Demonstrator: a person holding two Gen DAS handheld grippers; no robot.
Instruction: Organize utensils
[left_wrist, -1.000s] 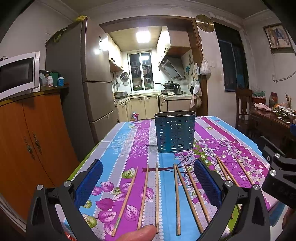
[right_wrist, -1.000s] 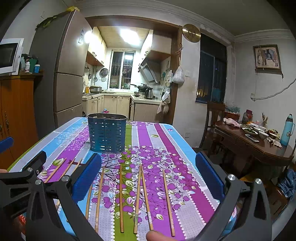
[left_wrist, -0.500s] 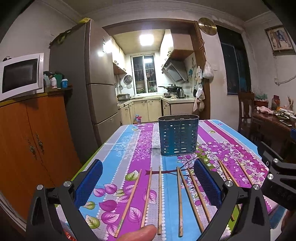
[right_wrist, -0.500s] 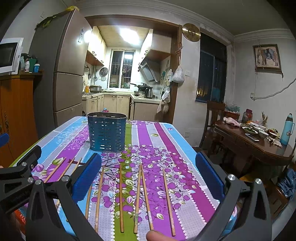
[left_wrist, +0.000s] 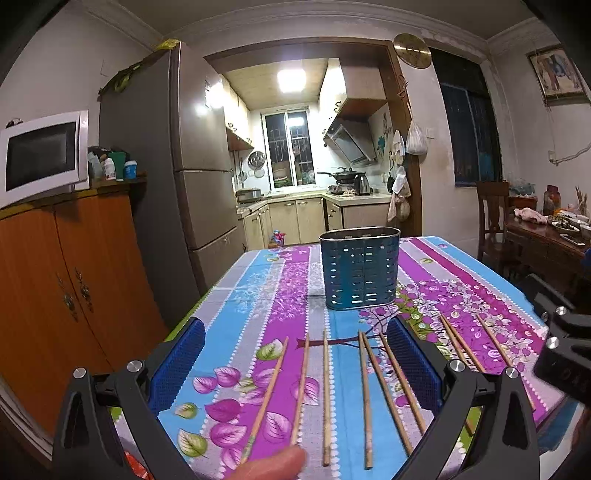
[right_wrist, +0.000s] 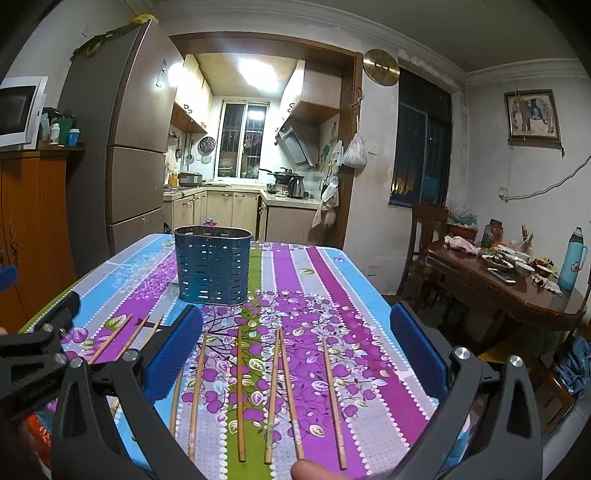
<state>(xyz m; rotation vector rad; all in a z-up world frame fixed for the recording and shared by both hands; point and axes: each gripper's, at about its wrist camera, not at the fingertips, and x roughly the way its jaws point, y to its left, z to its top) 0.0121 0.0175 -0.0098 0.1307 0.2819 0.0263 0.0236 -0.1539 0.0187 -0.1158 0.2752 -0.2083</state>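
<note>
Judging by how things lie, the organizing has not begun: every thin wooden chopstick in view lies flat on the worktop, which is covered in a floral purple-and-blue striped cloth, and none can be seen standing in the dark blue perforated oval utensil holder. That holder stands upright farther back on the worktop, well apart from the row of sticks; its inside is mostly hidden, but nothing pokes above its rim.

The left gripper hovers over the near edge with its blue-padded fingers spread wide, holding nothing; about six chopsticks lie between and beneath them. The right gripper is likewise wide open and empty, its fingers straddling roughly five more chopsticks. A few further sticks lie under the left gripper's body in the right wrist view.

What remains, then, is the whole job: picking up each chopstick and standing it in the holder.
</note>
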